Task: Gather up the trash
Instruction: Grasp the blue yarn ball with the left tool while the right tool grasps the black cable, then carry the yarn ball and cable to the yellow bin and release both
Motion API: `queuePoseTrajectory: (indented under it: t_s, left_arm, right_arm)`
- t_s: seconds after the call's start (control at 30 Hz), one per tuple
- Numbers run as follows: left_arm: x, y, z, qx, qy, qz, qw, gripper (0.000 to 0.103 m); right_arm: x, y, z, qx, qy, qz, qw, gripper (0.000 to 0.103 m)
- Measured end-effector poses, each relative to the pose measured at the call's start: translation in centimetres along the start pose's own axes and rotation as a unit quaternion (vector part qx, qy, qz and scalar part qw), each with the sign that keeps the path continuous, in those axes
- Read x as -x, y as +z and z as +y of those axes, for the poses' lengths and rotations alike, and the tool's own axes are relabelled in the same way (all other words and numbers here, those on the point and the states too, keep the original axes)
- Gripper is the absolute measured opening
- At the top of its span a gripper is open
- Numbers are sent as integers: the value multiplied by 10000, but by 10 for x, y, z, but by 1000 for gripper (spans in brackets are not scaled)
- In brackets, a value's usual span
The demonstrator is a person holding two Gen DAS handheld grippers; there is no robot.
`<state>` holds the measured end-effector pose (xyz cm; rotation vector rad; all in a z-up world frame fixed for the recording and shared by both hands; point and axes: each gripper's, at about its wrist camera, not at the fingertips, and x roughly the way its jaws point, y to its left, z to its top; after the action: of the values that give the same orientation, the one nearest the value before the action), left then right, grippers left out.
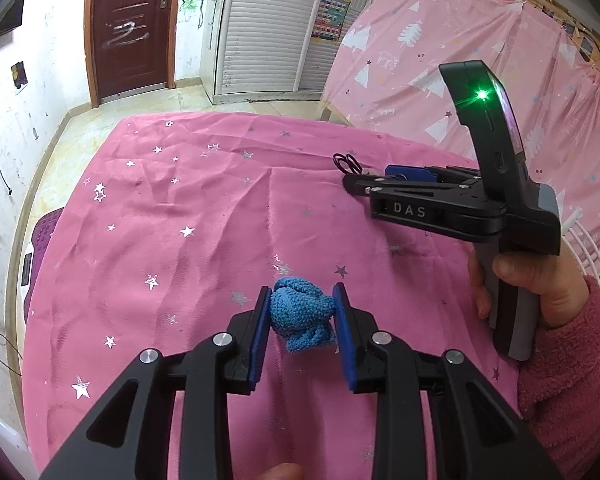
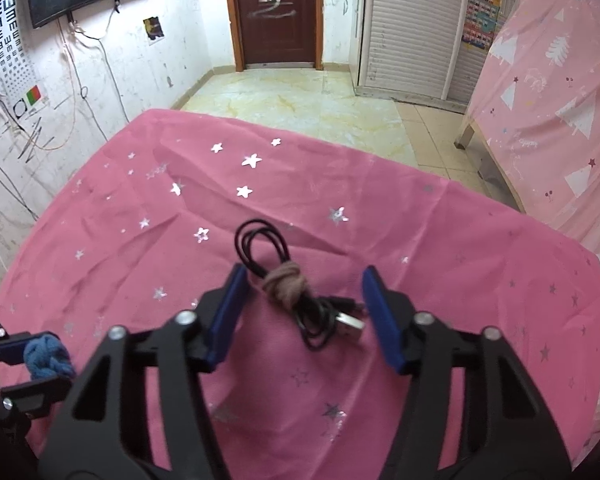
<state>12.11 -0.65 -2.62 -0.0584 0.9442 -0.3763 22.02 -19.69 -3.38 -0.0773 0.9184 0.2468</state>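
Observation:
A blue knitted ball (image 1: 302,316) is clamped between the blue pads of my left gripper (image 1: 302,289), just above the pink star-print cloth (image 1: 160,220). The same ball (image 2: 44,356) shows at the lower left of the right wrist view. A coiled black USB cable (image 2: 312,308), bound with a tan tie (image 2: 286,280), lies on the cloth. My right gripper (image 2: 304,272) straddles it, one pad on each side with a small gap to the cable. In the left wrist view the right gripper (image 1: 364,182) points left at the cable's loop (image 1: 346,162).
A hand in a pink fuzzy sleeve (image 1: 560,360) holds the right gripper's handle. A pink tree-print curtain (image 2: 560,100) hangs at the right. Beyond the table are tiled floor (image 2: 300,108), a brown door (image 2: 278,12) and a white louvered cabinet (image 2: 412,28).

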Motion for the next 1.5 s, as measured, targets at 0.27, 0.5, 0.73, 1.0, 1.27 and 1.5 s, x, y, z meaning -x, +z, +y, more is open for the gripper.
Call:
queuePoseTrajectory:
  t_s: [0.27,0.5,0.73,1.0,1.27,1.5]
  left_arm:
    - [3,-3,-4,-25,47,-2,10000,24]
    - [7,-4,-9,-42,111,-25,9999,24]
    - [7,-5,-19,-104,180,-34,9998,24]
    - [9,-7,-40,-288,205,-59,9994,24]
    - [9,-8,-76,-608,171,-65,9980,24]
    - [6,-6,-117,-975,77,-51,9952,24]
  right_arm:
    - [7,-3,2,46,67,-48,10000,36]
    - [20,-9,-2,3,156,-185,9997,36]
    - [38,-16,-17,-231,241,-397,9987,36]
    - [62,-31,-42,-551,196,-640,9962,36]
    - [90,-51,-79,-927,58,-931,9913,36]
    - [117,-79,-125,-1389,-139,-1173,9832,36]
